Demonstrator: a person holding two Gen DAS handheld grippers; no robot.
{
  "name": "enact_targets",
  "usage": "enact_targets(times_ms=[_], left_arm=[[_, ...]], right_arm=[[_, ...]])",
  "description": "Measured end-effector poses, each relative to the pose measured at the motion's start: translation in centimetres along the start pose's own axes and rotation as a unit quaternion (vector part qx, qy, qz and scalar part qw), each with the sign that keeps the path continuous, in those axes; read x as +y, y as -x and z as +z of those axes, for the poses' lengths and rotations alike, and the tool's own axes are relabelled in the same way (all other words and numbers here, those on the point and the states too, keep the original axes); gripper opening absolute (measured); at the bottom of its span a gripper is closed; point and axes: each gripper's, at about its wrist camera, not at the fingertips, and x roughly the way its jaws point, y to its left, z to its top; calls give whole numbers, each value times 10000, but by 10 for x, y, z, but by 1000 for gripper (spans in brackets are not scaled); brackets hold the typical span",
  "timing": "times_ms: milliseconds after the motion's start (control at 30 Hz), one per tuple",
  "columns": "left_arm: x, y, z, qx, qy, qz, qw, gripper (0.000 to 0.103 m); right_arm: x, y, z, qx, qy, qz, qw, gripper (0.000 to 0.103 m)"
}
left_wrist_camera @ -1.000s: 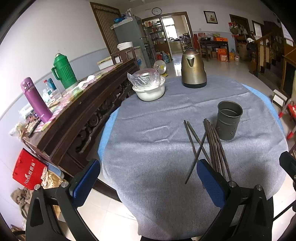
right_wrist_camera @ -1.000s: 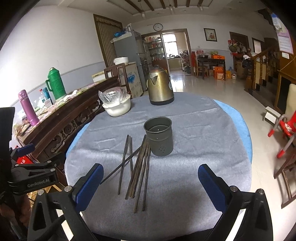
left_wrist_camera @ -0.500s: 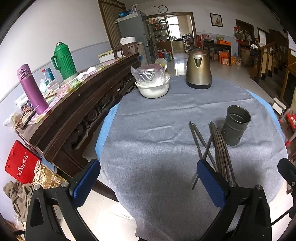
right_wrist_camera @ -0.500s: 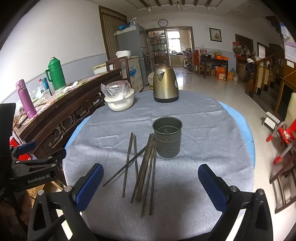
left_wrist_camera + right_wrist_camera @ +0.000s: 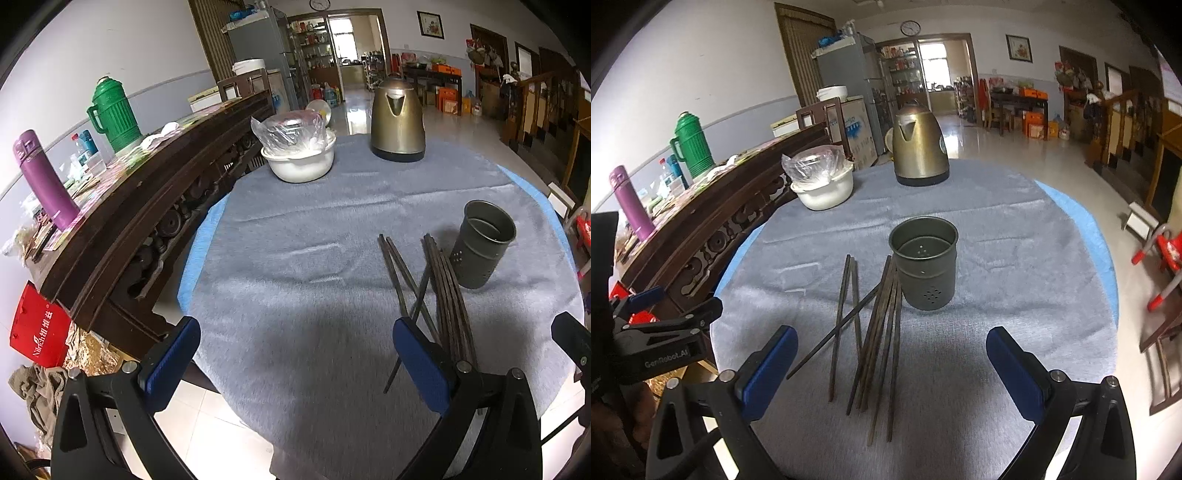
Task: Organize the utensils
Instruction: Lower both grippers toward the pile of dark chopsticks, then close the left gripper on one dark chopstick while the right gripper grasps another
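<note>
On left gripper (image 5: 665,343): "GenRobot.AI" | red bag (image 5: 38,330): "Nutrien"-like print | both jaws apart, empty

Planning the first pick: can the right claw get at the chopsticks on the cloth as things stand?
Probably yes. The right claw is open, holds nothing, and the chopsticks lie flat just ahead of it, with only the holder standing at their far ends.

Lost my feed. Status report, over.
Both tongs open, empty. Chopsticks loose on cloth beside empty holder. Nothing in the way.
</note>
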Motion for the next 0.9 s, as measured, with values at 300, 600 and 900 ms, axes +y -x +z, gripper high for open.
enact_targets(times_ms=[300,600,900], left_arm=[[-12,-42,16,415,-17,-499,9979,103],[-32,-93,19,1140,74,-1924,9746,90],[-48,-126,-4,1850,37,-2464,9513,43]], right_arm=[[-25,-48,7,413,-474,259,9977,102],[-54,-107,-1,1178,-1253,821,9817,53],[-40,-143,-11,1529,-1149,947,9770,32]])
